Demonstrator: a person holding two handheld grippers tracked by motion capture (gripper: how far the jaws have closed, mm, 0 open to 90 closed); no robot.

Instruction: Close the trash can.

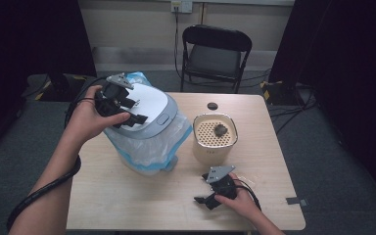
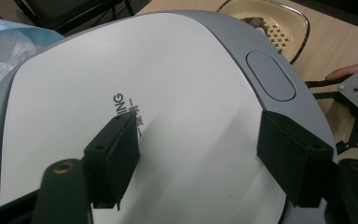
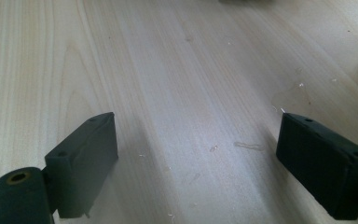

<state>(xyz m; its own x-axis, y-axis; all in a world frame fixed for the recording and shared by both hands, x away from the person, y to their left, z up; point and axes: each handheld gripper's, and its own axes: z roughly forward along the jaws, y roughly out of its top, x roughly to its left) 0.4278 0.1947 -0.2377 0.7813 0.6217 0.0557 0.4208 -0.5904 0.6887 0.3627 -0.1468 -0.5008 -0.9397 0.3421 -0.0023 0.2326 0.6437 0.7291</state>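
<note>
- Table point(image 1: 127, 205): pale wood top that carries every item listed below; a black folding chair point(image 1: 215, 54) stands beyond its far edge.
- Bin point(image 1: 147, 147): a container lined with a clear, blue-edged plastic bag, standing on the left half of the table. Its white and grey lid point(image 1: 152, 105) lies across the top, with an oval grey button point(image 2: 270, 74) near the rim.
- Cream container point(image 1: 214, 139): stands just right of the bin; its perforated top tray holds a small dark lump point(image 1: 220, 129).
- Left gripper point(image 1: 127, 110): held over the lid at the bin's left side. In the left gripper view its jaws are spread wide, one over the white panel beside the printed lettering, the other at the grey rim; whether they touch the lid cannot be told.
- Right gripper point(image 1: 210, 198): low over the bare table near the front edge, in front of the cream container. Its jaws are spread apart, with nothing between them.
- Small black disc point(image 1: 212, 105): lies on the table behind the cream container.
</note>
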